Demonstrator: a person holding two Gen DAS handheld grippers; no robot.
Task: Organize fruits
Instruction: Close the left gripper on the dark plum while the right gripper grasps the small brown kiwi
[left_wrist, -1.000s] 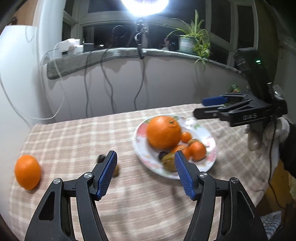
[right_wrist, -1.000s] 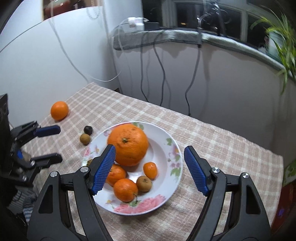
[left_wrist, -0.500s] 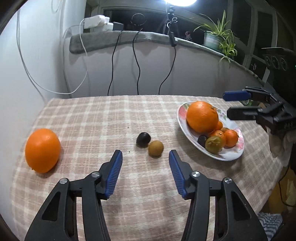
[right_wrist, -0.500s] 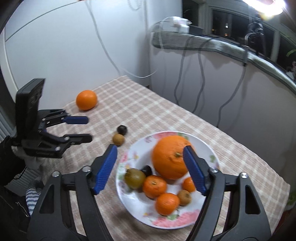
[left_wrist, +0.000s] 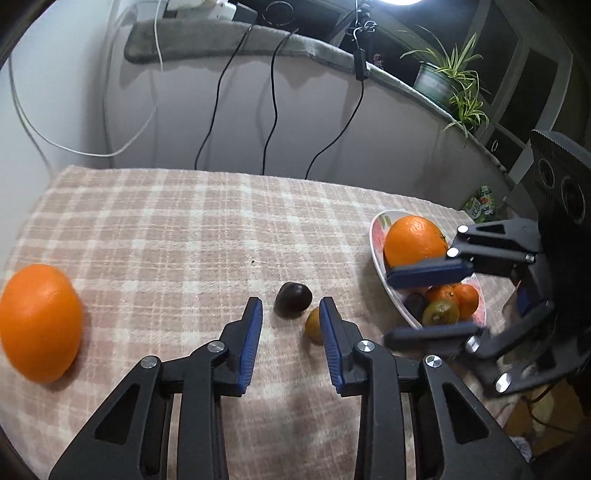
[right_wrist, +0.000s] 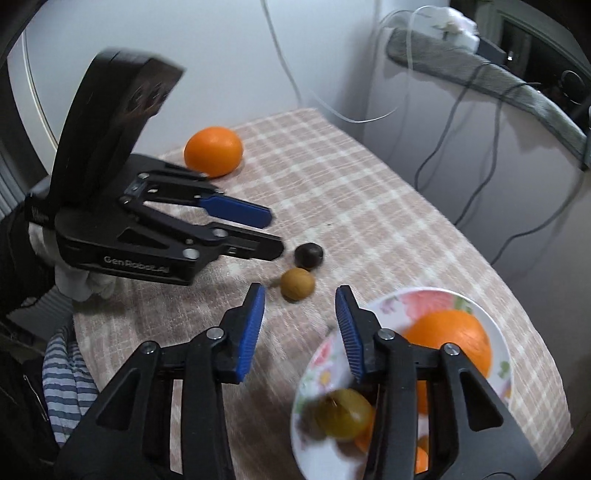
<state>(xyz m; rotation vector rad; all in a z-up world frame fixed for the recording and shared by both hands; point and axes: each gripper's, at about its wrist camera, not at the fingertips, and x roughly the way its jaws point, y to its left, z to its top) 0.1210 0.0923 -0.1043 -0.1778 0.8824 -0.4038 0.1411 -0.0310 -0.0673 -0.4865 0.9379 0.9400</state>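
Checked pink-and-cream cloth (left_wrist: 177, 229) covers the table, with a grey wall and dangling cables (left_wrist: 271, 92) behind it. Farthest left from my left wrist view sits a lone orange (left_wrist: 38, 323) on the cloth, well apart from everything else. Moving right, my left gripper (left_wrist: 291, 314) hovers low over the cloth with its blue pads spread and nothing between them; the dark round fruit (left_wrist: 293, 300) lies just beyond the tips, and the small brown fruit (left_wrist: 314, 326) sits beside it, partly hidden by the right-hand pad. Right again is the flowered plate (left_wrist: 378, 236), carrying a big orange (left_wrist: 413, 240), some small tangerines (left_wrist: 456, 295) and a greenish fruit (left_wrist: 439, 312). My right gripper (left_wrist: 428, 302) hangs over the plate's near side, fingers apart and empty (blurred in this view). From the right wrist view, its pads (right_wrist: 251, 325) frame bare cloth and plate rim (right_wrist: 495, 328), the brown fruit (right_wrist: 297, 283) just ahead of them.
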